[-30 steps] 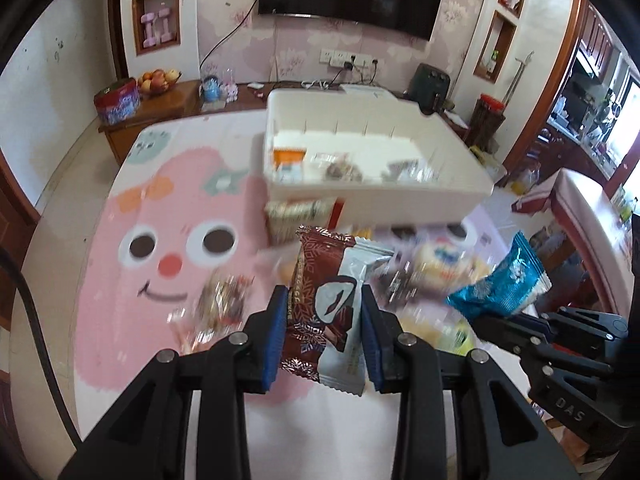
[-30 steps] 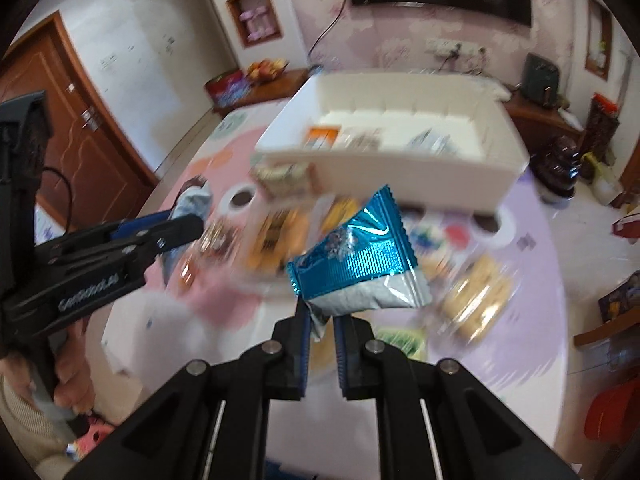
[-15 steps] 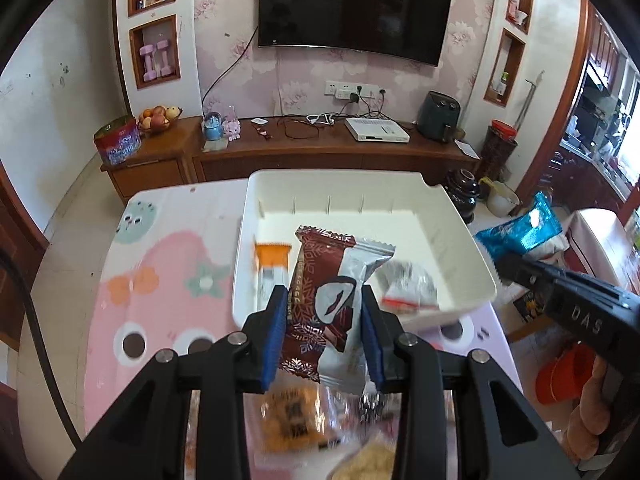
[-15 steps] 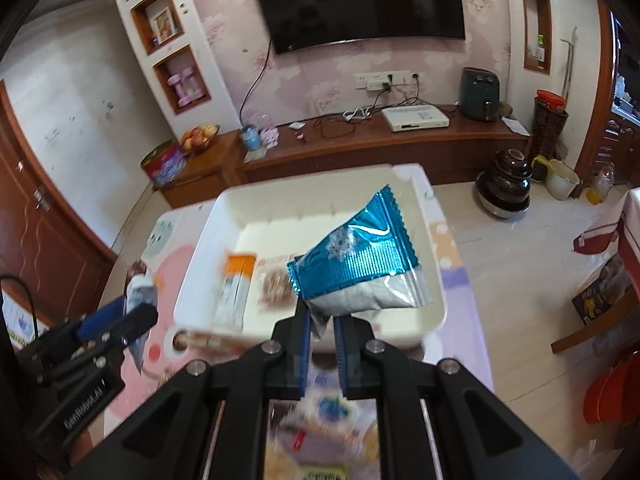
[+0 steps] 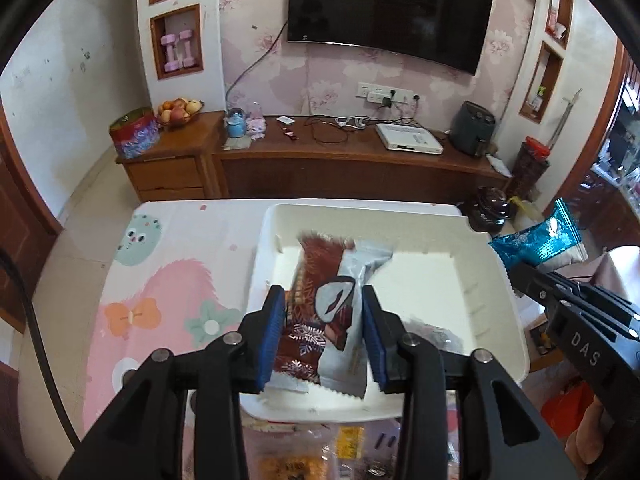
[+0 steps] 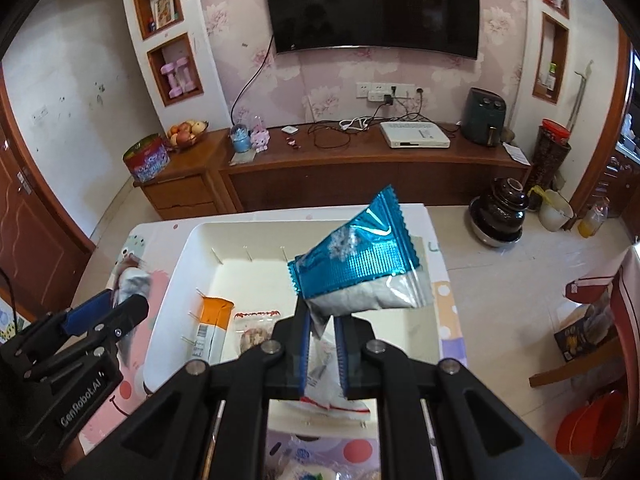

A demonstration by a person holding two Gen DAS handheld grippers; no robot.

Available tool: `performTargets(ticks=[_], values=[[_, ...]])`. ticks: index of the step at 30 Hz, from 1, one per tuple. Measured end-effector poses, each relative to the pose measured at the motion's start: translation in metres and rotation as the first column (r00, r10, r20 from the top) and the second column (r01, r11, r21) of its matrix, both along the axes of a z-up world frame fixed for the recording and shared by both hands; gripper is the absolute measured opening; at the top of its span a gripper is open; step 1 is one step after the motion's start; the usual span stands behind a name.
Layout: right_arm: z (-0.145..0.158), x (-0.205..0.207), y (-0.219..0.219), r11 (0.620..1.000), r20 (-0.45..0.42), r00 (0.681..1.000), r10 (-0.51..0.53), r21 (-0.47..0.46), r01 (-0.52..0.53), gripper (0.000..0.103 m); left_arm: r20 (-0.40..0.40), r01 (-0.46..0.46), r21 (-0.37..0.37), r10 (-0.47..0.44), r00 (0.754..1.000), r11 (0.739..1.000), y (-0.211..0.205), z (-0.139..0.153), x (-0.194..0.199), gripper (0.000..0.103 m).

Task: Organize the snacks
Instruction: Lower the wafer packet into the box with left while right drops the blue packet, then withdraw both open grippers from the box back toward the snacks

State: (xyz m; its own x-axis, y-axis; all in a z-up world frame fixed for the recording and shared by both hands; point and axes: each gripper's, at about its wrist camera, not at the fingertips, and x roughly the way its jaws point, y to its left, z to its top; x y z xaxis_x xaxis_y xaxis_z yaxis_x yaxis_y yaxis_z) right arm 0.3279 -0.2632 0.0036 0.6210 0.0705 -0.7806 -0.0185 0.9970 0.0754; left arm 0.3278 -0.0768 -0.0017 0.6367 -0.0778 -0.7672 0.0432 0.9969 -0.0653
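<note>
My left gripper (image 5: 324, 336) is shut on a brown and grey snack packet (image 5: 334, 304) and holds it above the near left part of the white divided box (image 5: 496, 320). My right gripper (image 6: 322, 354) is shut on a blue foil packet (image 6: 358, 260) and holds it over the box (image 6: 176, 280); that packet also shows in the left wrist view (image 5: 538, 240). Inside the box lie an orange and white packet (image 6: 214, 328), a clear packet with red trim (image 6: 254, 328) and a white one (image 6: 326, 376) under my right gripper.
The box stands on a table with a pink cartoon cloth (image 5: 160, 292). Several loose snacks (image 5: 304, 460) lie on the table in front of the box. A wooden TV cabinet (image 6: 360, 164) stands behind the table, a dark pot (image 6: 500, 216) on the floor to the right.
Both grippers have moved forward from above the loose snacks to above the box, each still holding its packet. The box now lies directly under them.
</note>
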Motion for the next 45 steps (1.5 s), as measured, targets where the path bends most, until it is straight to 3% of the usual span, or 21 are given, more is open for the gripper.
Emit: performTargets(ticks=[1, 3, 5, 10, 20, 26, 33, 45], values=[[-0.005, 0.004, 0.003, 1.0, -0.01, 1.0, 0.008, 0.009, -0.008, 0.013, 0.0, 0.003, 0.007, -0.003, 1.0, 1.0, 0.001, -0.003, 0.0, 0.044], [-0.012, 0.007, 0.005, 1.0, -0.02, 1.0, 0.005, 0.02, -0.004, 0.014, 0.006, -0.007, 0.01, 0.007, 1.0, 1.0, 0.003, -0.007, -0.001, 0.072], [-0.02, 0.009, 0.007, 1.0, -0.036, 0.999, -0.009, 0.016, 0.009, 0.015, 0.023, -0.023, 0.006, 0.023, 0.999, 1.0, 0.008, -0.009, -0.004, 0.082], [-0.026, 0.005, 0.013, 0.999, -0.038, 0.999, -0.01, -0.04, 0.008, 0.015, 0.018, -0.039, -0.015, 0.039, 0.999, 0.999, 0.019, -0.016, -0.007, 0.084], [-0.009, -0.032, 0.019, 0.998, -0.028, 0.999, 0.045, 0.046, -0.043, 0.015, 0.018, -0.044, -0.052, 0.045, 0.999, 0.998, 0.033, -0.011, -0.038, 0.084], [0.01, -0.076, 0.02, 0.996, 0.007, 0.999, 0.046, 0.082, -0.047, 0.015, 0.045, -0.033, -0.058, 0.035, 0.998, 0.998, 0.037, 0.005, -0.078, 0.086], [0.03, -0.132, 0.025, 1.0, 0.065, 0.998, 0.015, 0.001, -0.016, 0.015, 0.071, -0.013, -0.059, 0.017, 0.997, 0.998, 0.044, 0.025, -0.132, 0.09], [0.038, -0.215, 0.028, 0.999, 0.115, 0.993, 0.001, -0.037, 0.004, 0.015, 0.122, 0.027, -0.024, -0.024, 0.992, 0.999, 0.057, 0.042, -0.216, 0.094]])
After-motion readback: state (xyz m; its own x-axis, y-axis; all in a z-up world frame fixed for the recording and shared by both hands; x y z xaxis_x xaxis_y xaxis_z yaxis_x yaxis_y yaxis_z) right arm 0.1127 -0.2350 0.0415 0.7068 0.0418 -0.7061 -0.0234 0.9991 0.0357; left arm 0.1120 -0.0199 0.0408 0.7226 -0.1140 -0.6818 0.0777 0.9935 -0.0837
